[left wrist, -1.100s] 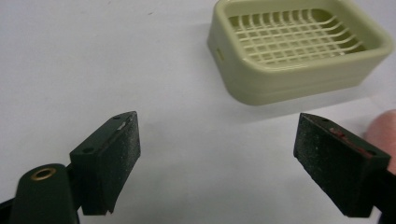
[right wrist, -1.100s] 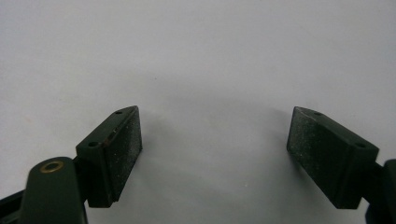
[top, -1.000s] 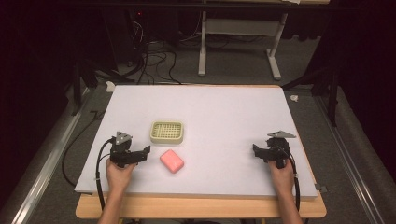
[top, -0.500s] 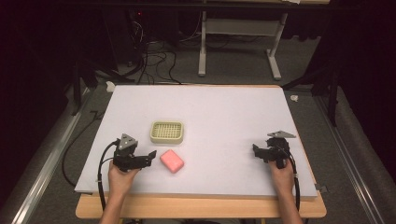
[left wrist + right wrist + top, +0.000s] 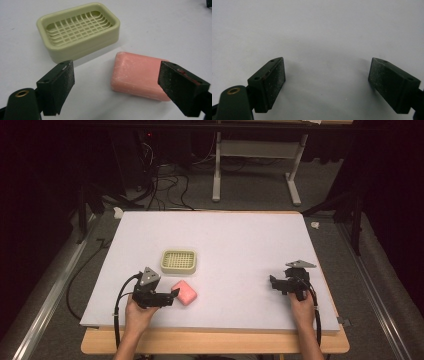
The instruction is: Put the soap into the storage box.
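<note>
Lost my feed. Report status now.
Left gripper open at pink soap, not gripping. Right gripper open over bare table. Soap dish empty. Nothing blocking.

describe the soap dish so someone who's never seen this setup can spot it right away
Start at the white table and look to its left half, just ahead of the left gripper. The soap dish sits there, a pale green rounded rectangular tray, empty. Its slatted grid floor sets it apart from the solid pink soap bar lying flat on the table beside it, nearer the person.

Lab: cables [image 5: 165,180], dark curtains [image 5: 45,180]
</note>
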The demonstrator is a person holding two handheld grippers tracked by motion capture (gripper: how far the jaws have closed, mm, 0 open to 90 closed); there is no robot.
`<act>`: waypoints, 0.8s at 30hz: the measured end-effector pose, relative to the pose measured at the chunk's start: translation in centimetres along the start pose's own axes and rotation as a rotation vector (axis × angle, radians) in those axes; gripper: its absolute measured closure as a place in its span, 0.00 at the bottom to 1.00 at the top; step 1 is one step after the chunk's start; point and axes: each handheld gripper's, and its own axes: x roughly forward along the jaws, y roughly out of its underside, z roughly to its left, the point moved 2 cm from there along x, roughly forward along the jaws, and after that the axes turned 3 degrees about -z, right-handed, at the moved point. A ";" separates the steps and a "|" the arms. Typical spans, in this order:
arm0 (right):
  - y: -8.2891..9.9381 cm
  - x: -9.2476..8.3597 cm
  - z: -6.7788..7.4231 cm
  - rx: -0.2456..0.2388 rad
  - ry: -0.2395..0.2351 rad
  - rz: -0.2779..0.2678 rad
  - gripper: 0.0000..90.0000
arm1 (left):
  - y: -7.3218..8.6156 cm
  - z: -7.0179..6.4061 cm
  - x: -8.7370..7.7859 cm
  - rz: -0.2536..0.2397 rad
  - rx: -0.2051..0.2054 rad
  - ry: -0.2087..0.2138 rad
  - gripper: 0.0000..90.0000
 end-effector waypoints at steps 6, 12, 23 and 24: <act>0.0 0.0 0.0 0.000 0.000 0.000 0.17 | 0.1 -1.2 1.1 0.034 0.033 0.021 0.16; 0.0 0.0 0.0 0.000 0.000 0.000 0.16 | 0.1 -2.0 2.0 0.061 0.057 0.030 0.14; 0.0 0.0 0.0 -0.001 0.000 0.000 0.17 | 0.2 -3.0 3.6 0.111 0.095 0.029 0.12; 0.0 0.0 0.0 -0.001 0.000 0.000 0.16 | 0.2 -3.1 3.7 0.115 0.098 0.025 0.12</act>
